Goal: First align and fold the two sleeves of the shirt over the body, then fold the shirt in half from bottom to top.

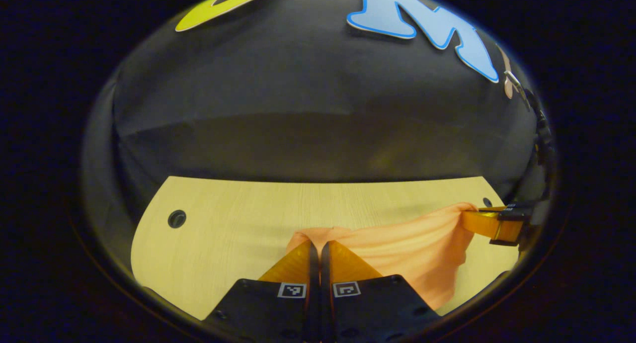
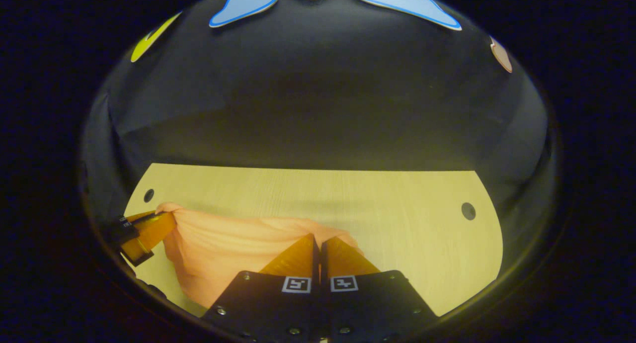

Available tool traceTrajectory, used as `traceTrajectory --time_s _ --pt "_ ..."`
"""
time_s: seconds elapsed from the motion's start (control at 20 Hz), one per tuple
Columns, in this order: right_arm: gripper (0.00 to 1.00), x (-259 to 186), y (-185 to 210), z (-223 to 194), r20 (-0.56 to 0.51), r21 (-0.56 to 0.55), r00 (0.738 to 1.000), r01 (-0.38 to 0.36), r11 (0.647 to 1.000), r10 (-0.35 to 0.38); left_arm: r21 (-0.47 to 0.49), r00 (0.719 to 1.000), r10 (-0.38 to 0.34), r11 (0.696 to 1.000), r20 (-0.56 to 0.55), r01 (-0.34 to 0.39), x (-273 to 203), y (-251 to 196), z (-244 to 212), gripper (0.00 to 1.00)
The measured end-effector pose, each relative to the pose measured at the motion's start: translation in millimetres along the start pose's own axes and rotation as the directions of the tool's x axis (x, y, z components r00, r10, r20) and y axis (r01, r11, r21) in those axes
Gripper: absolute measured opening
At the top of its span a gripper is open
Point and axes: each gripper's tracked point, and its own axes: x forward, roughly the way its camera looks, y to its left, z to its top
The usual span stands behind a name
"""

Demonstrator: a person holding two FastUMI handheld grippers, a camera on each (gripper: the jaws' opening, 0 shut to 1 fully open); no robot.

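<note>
Gripper states are read first: the left gripper [image 1: 315, 246] is pressed together on one corner of the soft peach-orange fabric shirt [image 1: 422, 253], and the right gripper [image 2: 318, 241] is likewise pinched on the opposite corner of the same edge. From the left gripper view, the right gripper is also seen far off at the right rim, with cloth gathered between its fingers; from the right gripper view, the left gripper [image 2: 149, 233] is seen at the left rim in the same way.

An edge of the shirt is thus held stretched between the two grippers, its long axis running from one to the other, roughly parallel to the far edge of the pale wooden bench [image 2: 397, 209]. The held edge appears lifted off the bench, and the rest of the cloth hangs and sags below it towards the near side. Which part of the garment is held, hem or shoulders, cannot be told, and no sleeve can be made out.

Bare bench lies ahead of both grippers, towards the wall. The fold is judged to depend on both corners being carried forward together and kept level, so that the edge is laid down straight.

Little else is present: two small round dark holes in the bench top, one [image 1: 177, 218] on the left and one [image 2: 468, 211] on the right, well apart from the cloth. Nothing is seen standing in the path.
</note>
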Motion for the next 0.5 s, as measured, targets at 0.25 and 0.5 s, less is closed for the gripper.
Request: traceTrajectory --time_s 0.25,0.5 --pt "0.00 37 0 16 0.082 0.003 0.996 0.025 1.000 -0.025 0.056 0.999 0.013 0.998 0.052 -0.016 39 3 6 0.07" --pt "0.00 43 -2 14 0.081 0.013 0.996 0.042 0.999 -0.043 0.069 0.999 0.022 0.997 0.044 -0.025 65 -4 -7 0.05"
